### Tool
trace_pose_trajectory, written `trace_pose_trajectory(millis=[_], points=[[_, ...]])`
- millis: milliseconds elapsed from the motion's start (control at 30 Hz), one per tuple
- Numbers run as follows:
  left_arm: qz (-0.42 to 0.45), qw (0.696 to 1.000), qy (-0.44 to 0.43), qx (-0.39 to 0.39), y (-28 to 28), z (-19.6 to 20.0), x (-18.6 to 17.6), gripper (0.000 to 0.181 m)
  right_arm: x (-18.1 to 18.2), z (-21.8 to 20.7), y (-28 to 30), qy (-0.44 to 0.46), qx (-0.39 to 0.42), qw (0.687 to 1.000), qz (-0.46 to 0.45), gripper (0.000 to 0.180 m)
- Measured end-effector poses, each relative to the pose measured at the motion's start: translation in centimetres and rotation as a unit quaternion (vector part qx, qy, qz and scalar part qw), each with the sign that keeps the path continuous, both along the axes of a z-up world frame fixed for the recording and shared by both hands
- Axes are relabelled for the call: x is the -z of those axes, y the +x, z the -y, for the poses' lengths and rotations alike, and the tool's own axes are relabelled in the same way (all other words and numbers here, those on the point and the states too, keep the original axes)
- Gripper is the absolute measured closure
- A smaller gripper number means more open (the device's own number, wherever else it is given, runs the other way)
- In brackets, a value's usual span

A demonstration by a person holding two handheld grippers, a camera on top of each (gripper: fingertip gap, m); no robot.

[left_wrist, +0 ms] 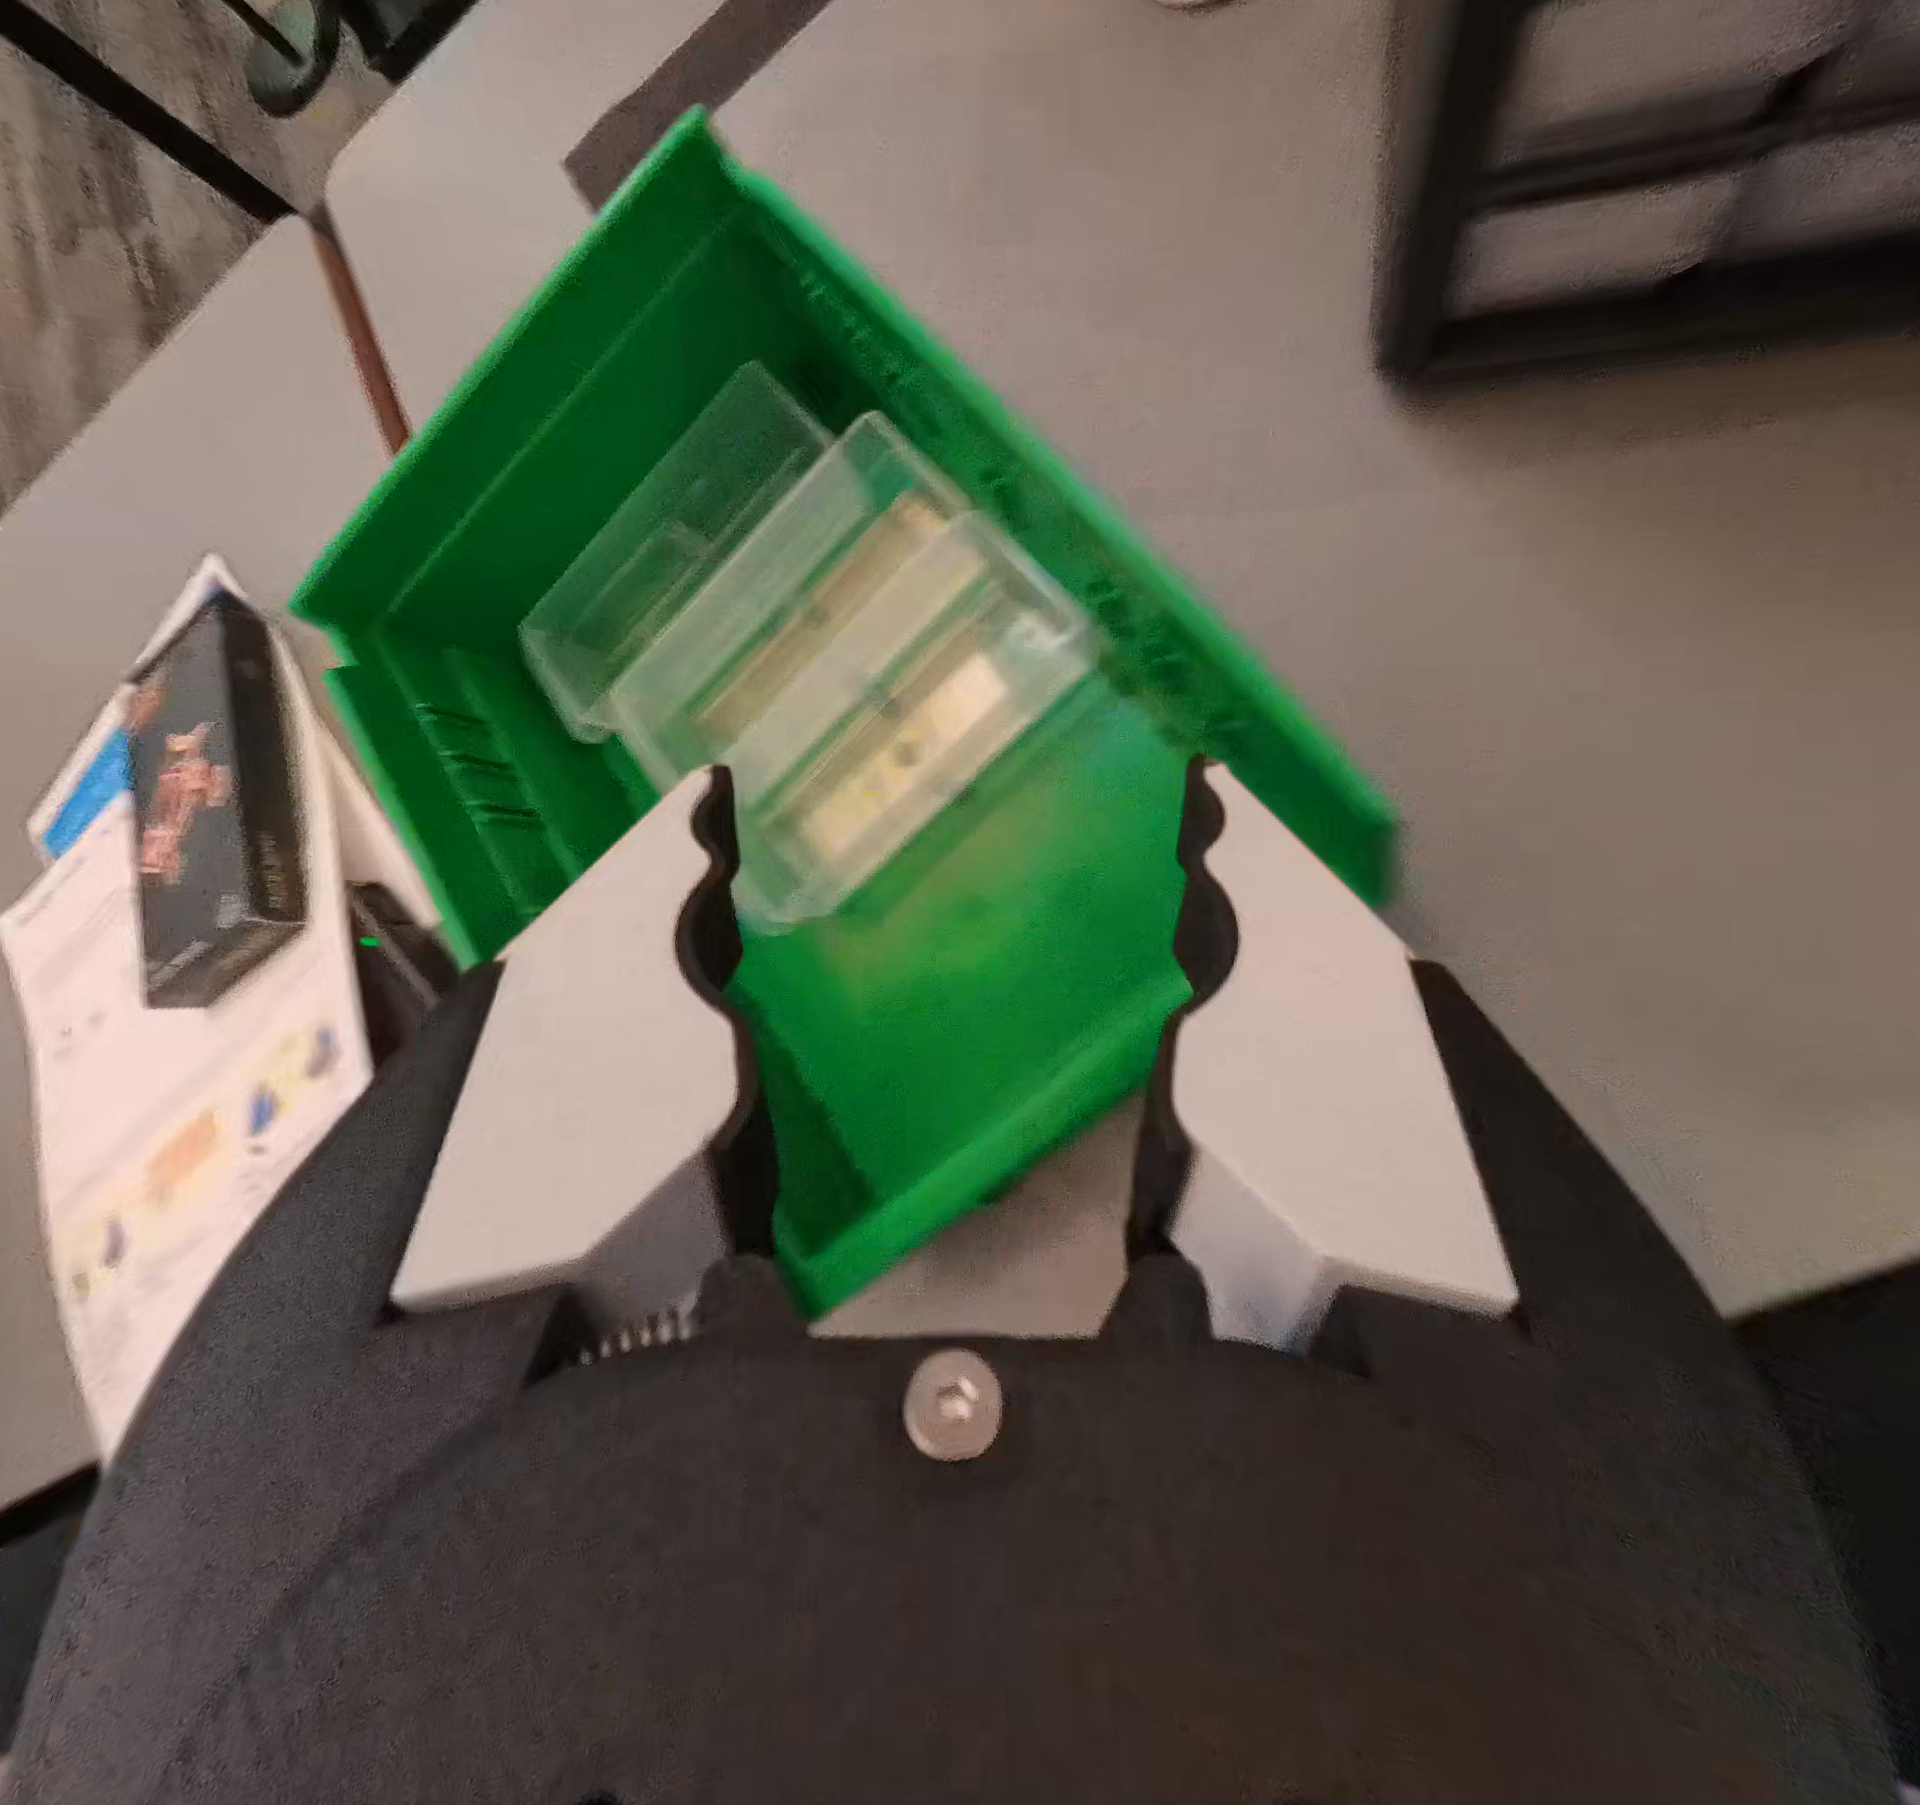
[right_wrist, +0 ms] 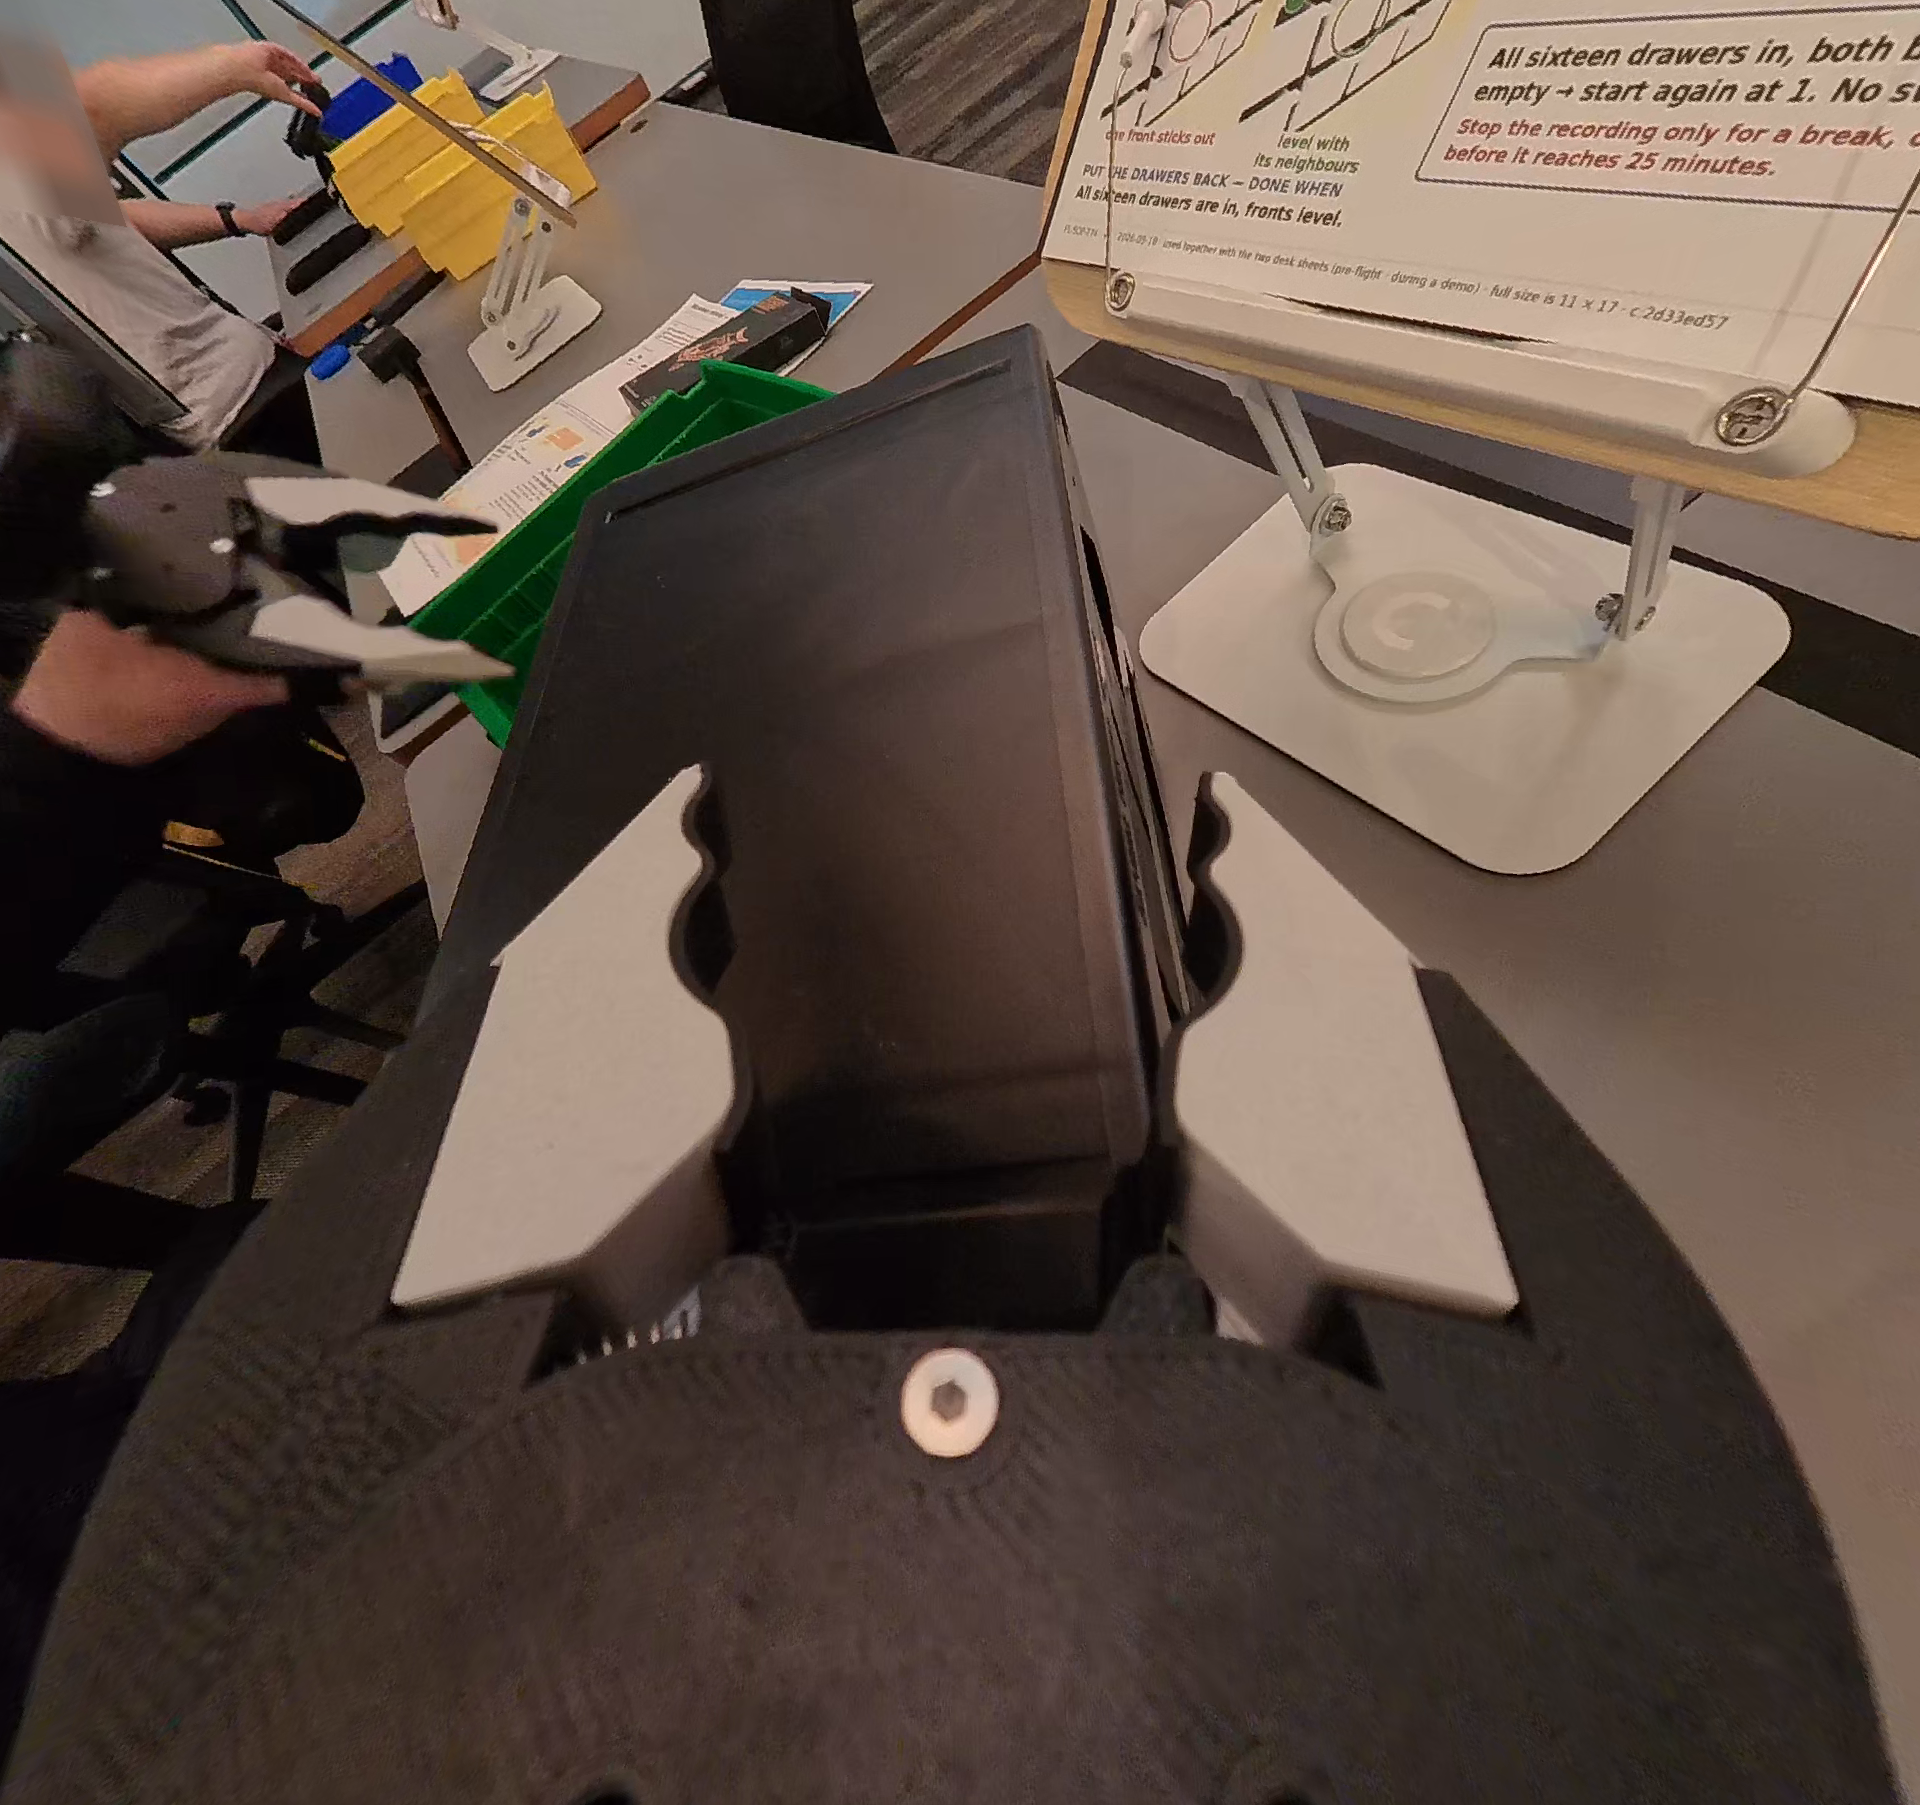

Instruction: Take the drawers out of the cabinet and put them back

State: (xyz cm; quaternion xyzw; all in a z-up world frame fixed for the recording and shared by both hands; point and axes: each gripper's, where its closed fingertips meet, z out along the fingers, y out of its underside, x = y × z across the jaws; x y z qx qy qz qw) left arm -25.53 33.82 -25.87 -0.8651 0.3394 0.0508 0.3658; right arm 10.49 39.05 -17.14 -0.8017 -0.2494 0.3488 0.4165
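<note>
A grey matte tabletop (right_wrist: 1558, 1080) carries the tall black plastic drawer cabinet (right_wrist: 883, 716), over whose smooth top the right gripper (right_wrist: 951, 882) rests with fingers spread wide, holding nothing. Beside the cabinet, the left gripper (left_wrist: 956, 882) has its grey fingers closed against the side walls of a bright green ridged plastic drawer (left_wrist: 582, 529), held tilted over the table. Inside the drawer lie three clear rectangular plastic cases (left_wrist: 810, 654), stacked aslant (contents blurred). A black oblong carton (left_wrist: 213, 810) lies on printed sheets (left_wrist: 187, 1132) nearby.
</note>
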Motion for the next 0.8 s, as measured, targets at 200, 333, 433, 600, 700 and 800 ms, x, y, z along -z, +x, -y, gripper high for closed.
trace_pose_trajectory(millis=[200, 333, 433, 600, 700, 800], points=[[-0.081, 0.986, -0.126, 0.071, -3.8, -2.9, 8.4, 0.102, 0.1, 0.0, 0.0, -0.002, 0.002, 1.000, 0.001, 0.091], [-0.108, 0.974, -0.179, 0.087, -4.2, -3.4, 11.6, 0.132, 0.1, 0.0, 0.0, -0.004, 0.001, 1.000, 0.003, 0.091], [-0.102, 0.971, -0.197, 0.088, -4.2, -3.2, 12.6, 0.174, 0.1, 0.0, 0.0, -0.003, 0.000, 1.000, 0.002, 0.091], [-0.094, 0.976, -0.178, 0.086, -3.1, -1.7, 10.0, 0.181, 0.0, 0.0, 0.0, -0.001, -0.001, 1.000, 0.000, 0.091], [-0.095, 0.982, -0.151, 0.070, -2.5, -0.2, 6.7, 0.181, 0.0, 0.0, 0.0, 0.000, -0.001, 1.000, 0.000, 0.091], [-0.088, 0.987, -0.116, 0.060, -0.7, 1.8, 2.6, 0.181, 0.0, 0.0, 0.0, 0.000, 0.000, 1.000, -0.001, 0.091]])
